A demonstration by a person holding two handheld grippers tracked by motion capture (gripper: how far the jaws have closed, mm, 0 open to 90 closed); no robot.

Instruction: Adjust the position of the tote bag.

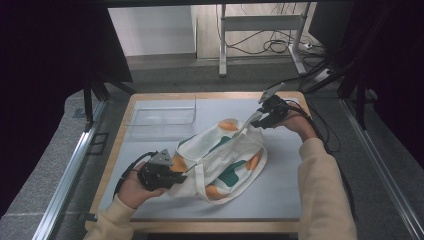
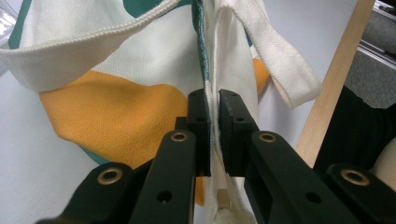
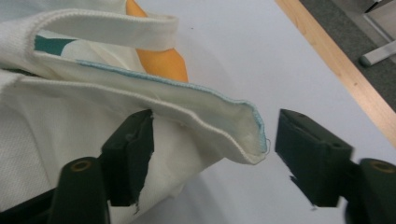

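- Tote bag (image 1: 220, 160) of cream canvas with orange and teal patches lies crumpled at the middle of the grey table mat (image 1: 280, 185), its mouth stretched between the two grippers.
- Clear plastic tray (image 1: 162, 117) stands apart from the bag, at the far left of the mat.
- Handling, by judgement: the fabric is soft and light, sags wherever unsupported, and is neither fragile nor slippery. The stitched rim hem is the firmest place to take hold; the loose straps (image 2: 285, 70) would only trail.
- Left gripper (image 1: 175, 176) sits at the near left end of the bag. The left gripper view shows its pads (image 2: 198, 126) pressed together on the rim hem (image 2: 214, 116), the cloth pinched flat.
- Right gripper (image 1: 255, 120) is at the far right end. The right gripper view shows its jaws spread, one on either side of the folded rim corner (image 3: 243, 135), neither pad pressing it.
- The high view gives the bag's overall lie, but not jaw contact; the gripper views settle that.
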